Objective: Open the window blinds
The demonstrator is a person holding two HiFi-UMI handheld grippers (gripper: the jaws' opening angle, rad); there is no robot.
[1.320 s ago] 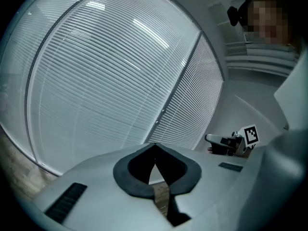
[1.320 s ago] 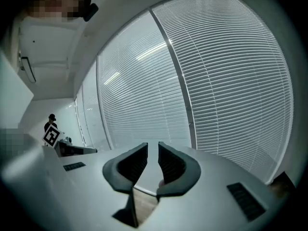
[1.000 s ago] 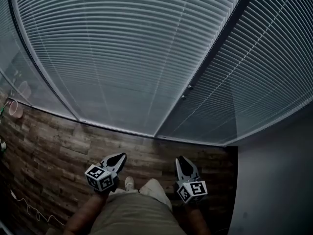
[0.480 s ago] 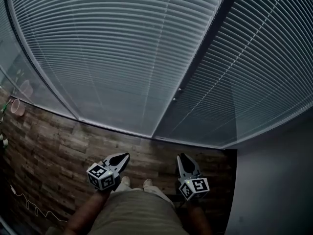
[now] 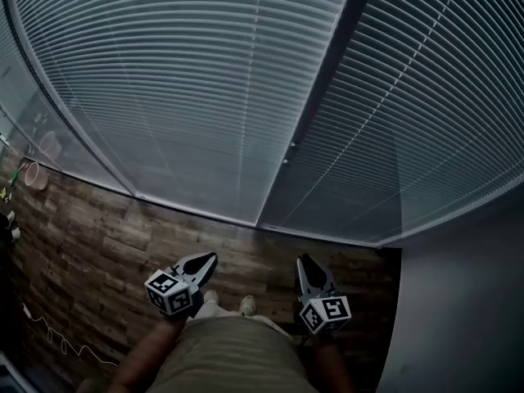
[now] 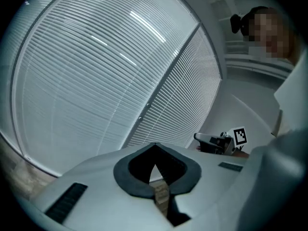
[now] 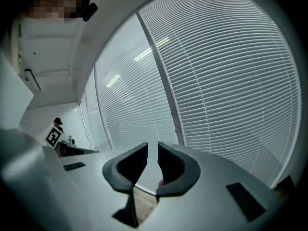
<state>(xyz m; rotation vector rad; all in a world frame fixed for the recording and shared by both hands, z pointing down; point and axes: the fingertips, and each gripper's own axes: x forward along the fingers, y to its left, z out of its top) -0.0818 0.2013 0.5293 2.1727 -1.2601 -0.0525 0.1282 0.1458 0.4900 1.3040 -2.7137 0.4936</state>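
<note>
the blinds (image 5: pixel 205 97) stand straight ahead of both grippers and above them, across a strip of wood floor (image 5: pixel 98 252), well apart from either set of jaws. they hang in 2 panels, split by a dark upright post (image 5: pixel 327 80) that rises from the sill to the top of the head view. beside that post, partway up, sit 2 small knobs (image 5: pixel 287 152). they look like the ends of a wand or cord, though they are too small to tell which. if they are the control, its long axis would run upright along the post, and the jaws would have to rise and go forward to meet it.

the right gripper (image 5: pixel 304 262) lies closer to the post's line than the left gripper (image 5: pixel 210 259), so it seems the better placed of the 2. its jaws are held a narrow slit apart with nothing in the gap. the left jaws are pressed together at the tips, empty. both grippers point at the window, tilted slightly down.

the slats are pale grey, thin and level, lying flat against each other so no outside view comes through. they reach nearly to the floor.
</note>
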